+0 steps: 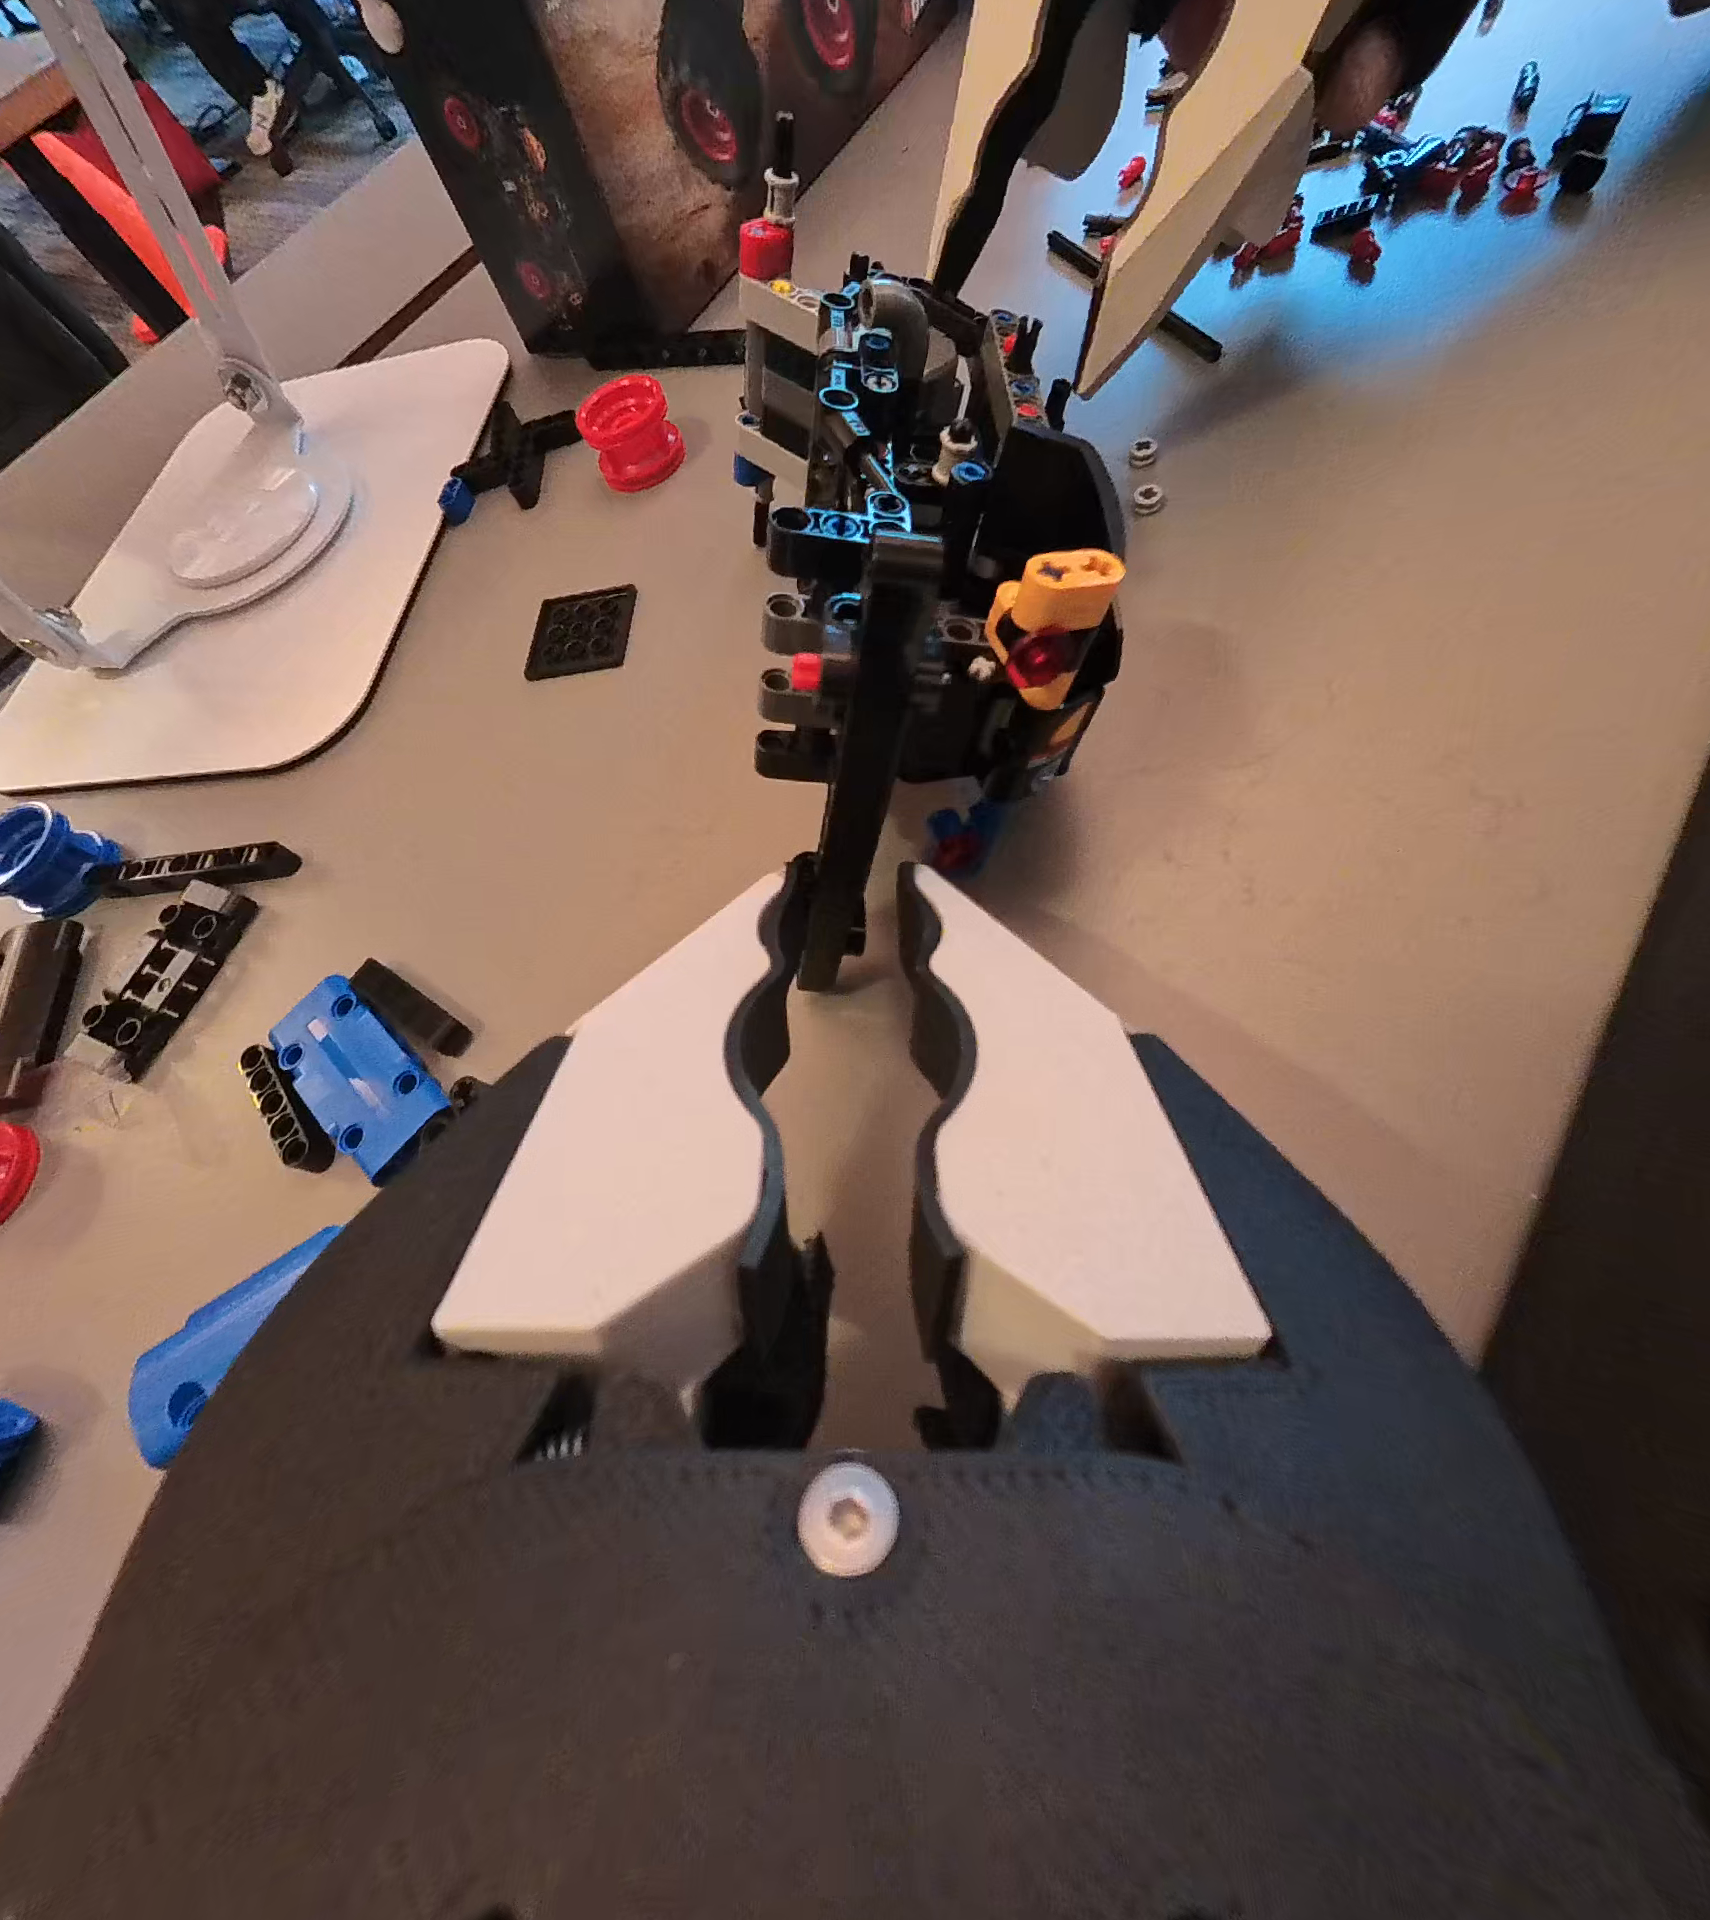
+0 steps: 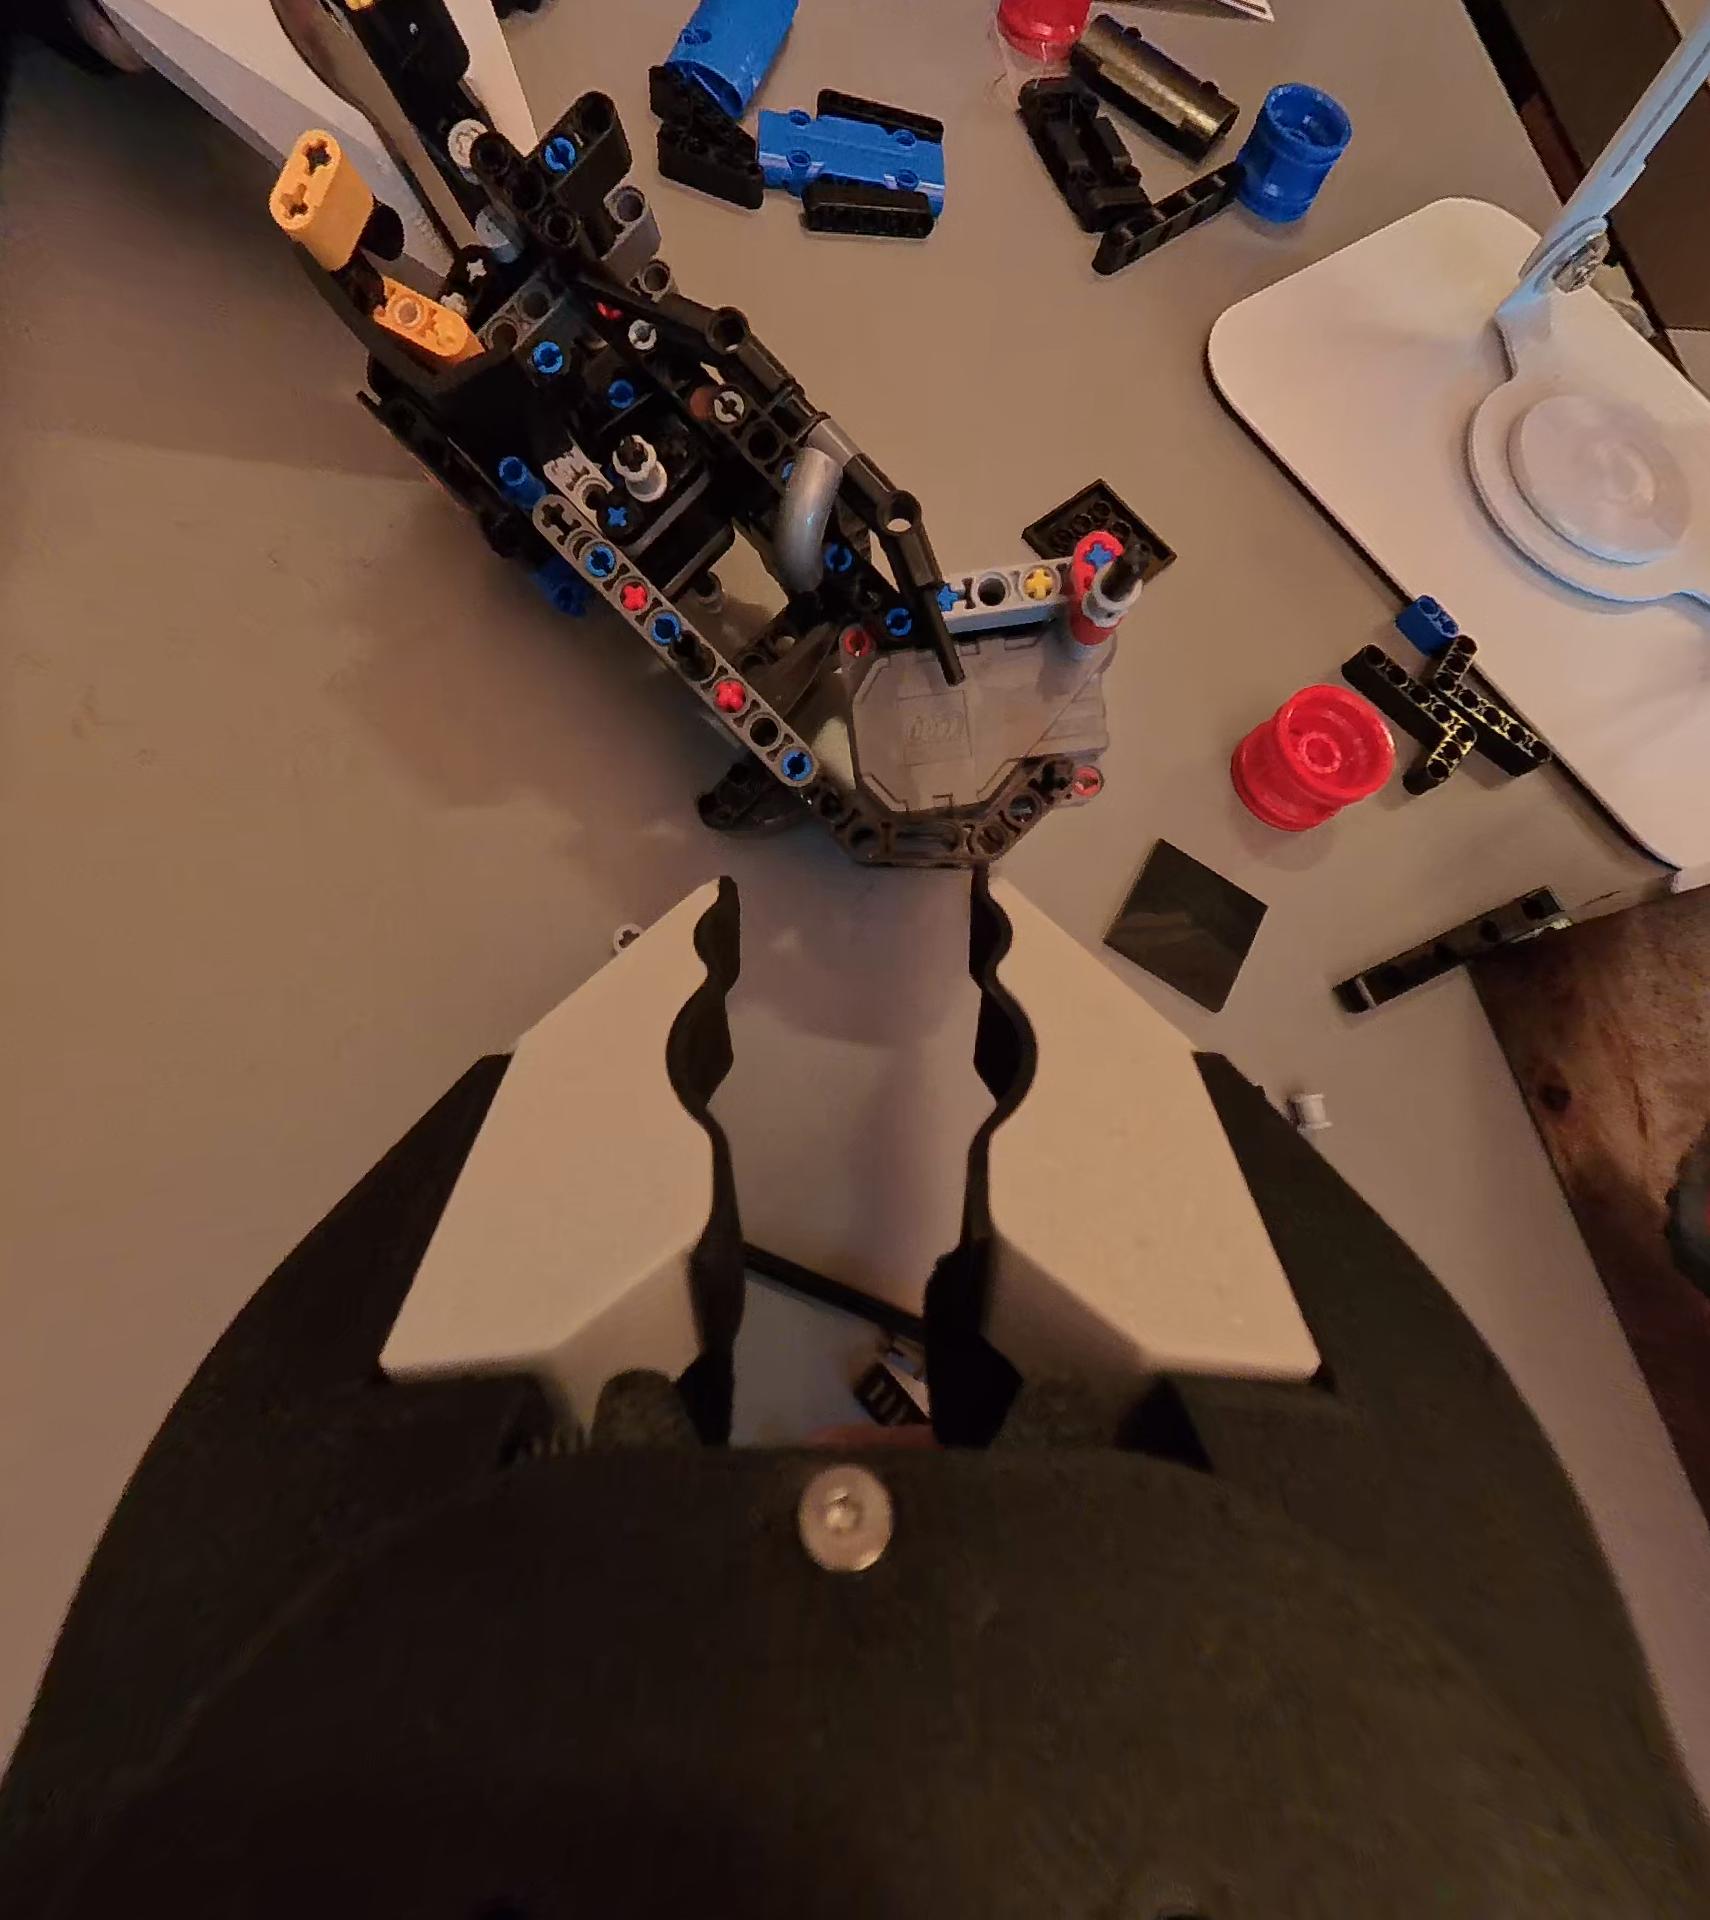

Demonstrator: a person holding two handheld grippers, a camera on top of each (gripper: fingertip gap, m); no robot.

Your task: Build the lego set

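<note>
Chassis assembly (image 1: 918,540) of black, grey and blue beams standing on the grey table (image 1: 1350,727), with a yellow connector (image 1: 1064,592) on its near right side. A long black beam (image 1: 861,790) runs from the assembly back between the fingertips of the left gripper (image 1: 851,904); its fingers are narrowly parted, the beam lying against the left one, and whether it is pinched cannot be told. Right gripper (image 2: 851,904) spread and empty, tips just short of the assembly's grey panel (image 2: 976,717); in the left wrist view it hangs over the far end of the assembly. Beside the build lie a red wheel hub (image 1: 630,433), crossed black beams (image 1: 513,457) and a black plate (image 1: 581,632). Farther left: white stand base (image 1: 238,582), blue hub (image 1: 30,862), blue panel (image 1: 352,1070). Behind stands the set box (image 1: 643,156); small loose parts (image 1: 1453,166) are scattered at far right.
</note>
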